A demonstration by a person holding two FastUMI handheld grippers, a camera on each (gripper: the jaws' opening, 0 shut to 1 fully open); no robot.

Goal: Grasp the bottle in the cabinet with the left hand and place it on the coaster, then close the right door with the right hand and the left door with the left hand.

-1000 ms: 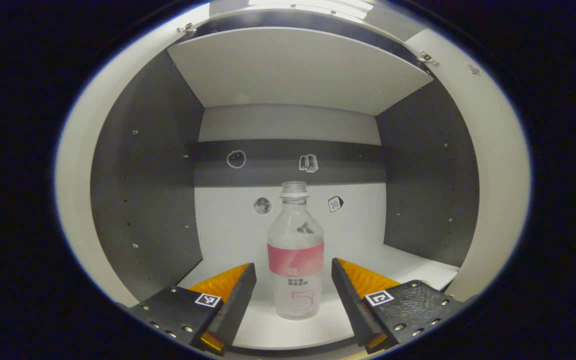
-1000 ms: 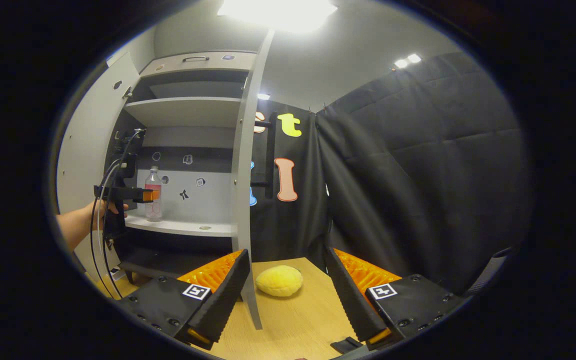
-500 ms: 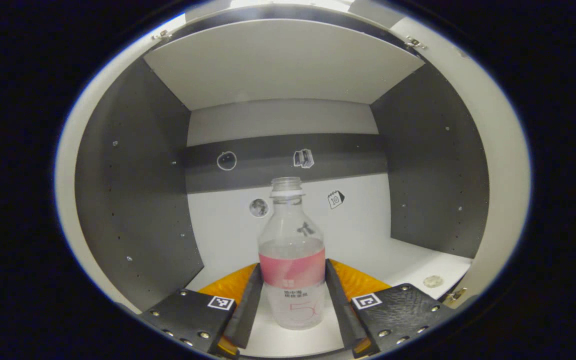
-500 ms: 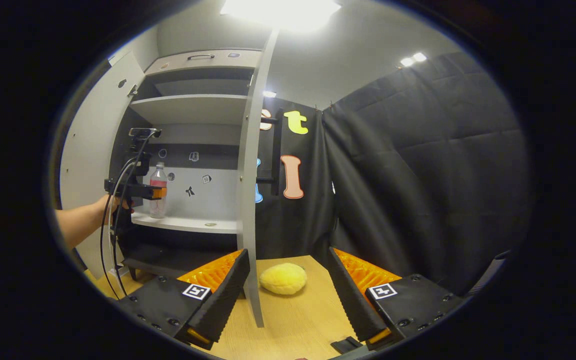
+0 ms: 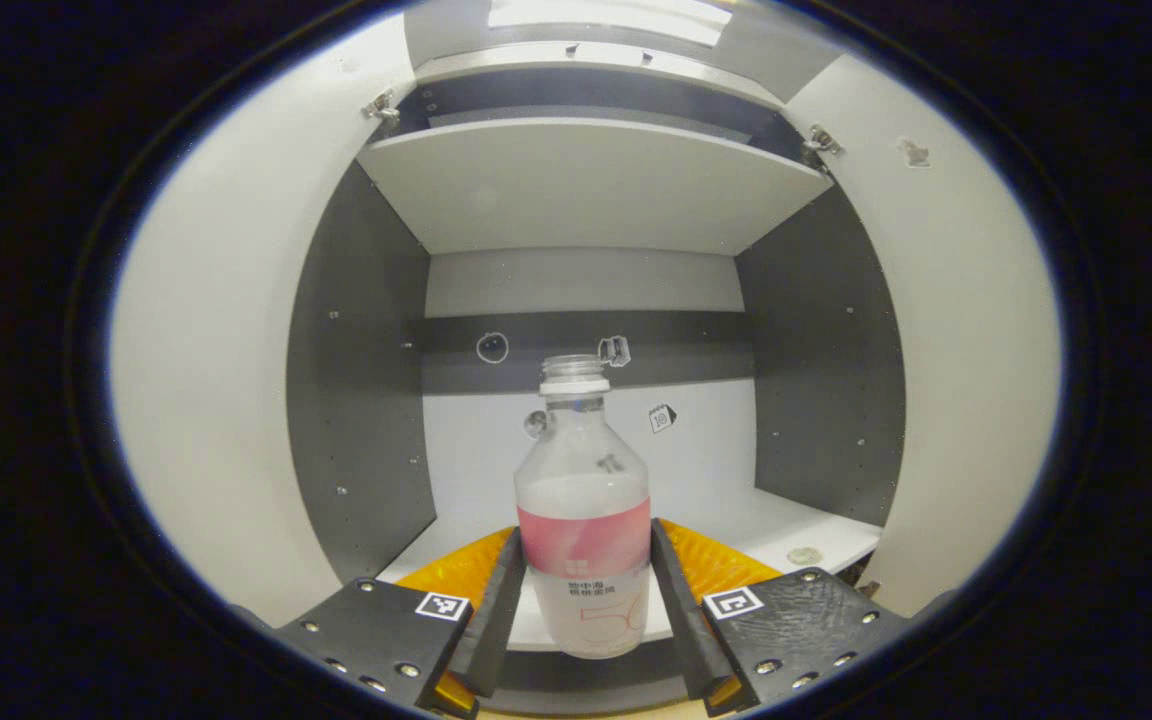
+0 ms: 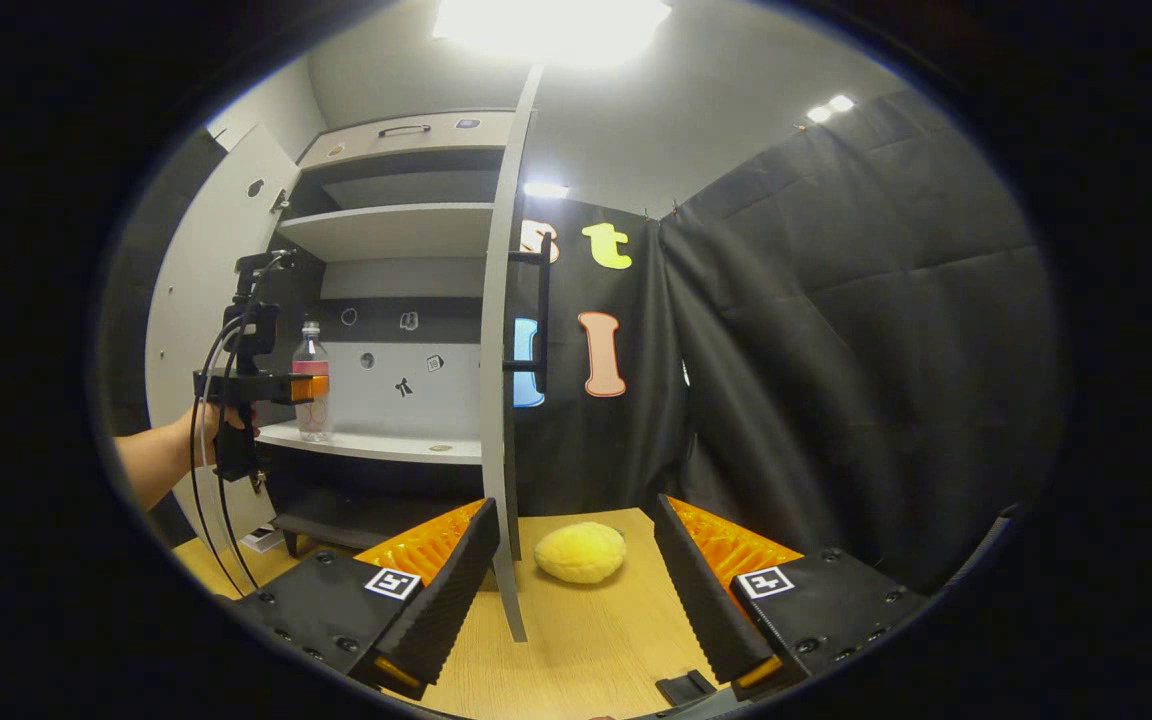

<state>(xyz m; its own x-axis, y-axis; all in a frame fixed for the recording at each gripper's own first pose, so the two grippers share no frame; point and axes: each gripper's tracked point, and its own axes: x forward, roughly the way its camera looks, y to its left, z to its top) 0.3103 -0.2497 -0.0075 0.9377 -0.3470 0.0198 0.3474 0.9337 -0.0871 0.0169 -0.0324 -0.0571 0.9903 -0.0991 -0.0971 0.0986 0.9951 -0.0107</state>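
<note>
A clear bottle with a pink label and no cap stands upright between the fingers of my left gripper, which is shut on it at label height. The bottle is at the front edge of the white cabinet shelf. In the right gripper view, the left gripper holds the bottle at the cabinet's left side, with a hand behind it. My right gripper hangs open over the wooden table, with nothing between its fingers. A yellow round pad lies on the table ahead of it.
Both cabinet doors stand open: the left door and the right door, seen edge-on just before my right gripper. A small round disc lies on the shelf at the right. An upper shelf spans the cabinet above.
My left gripper went from open around the bottle to shut on it, then drew back toward the cabinet's front with the bottle. The right gripper has barely moved.
</note>
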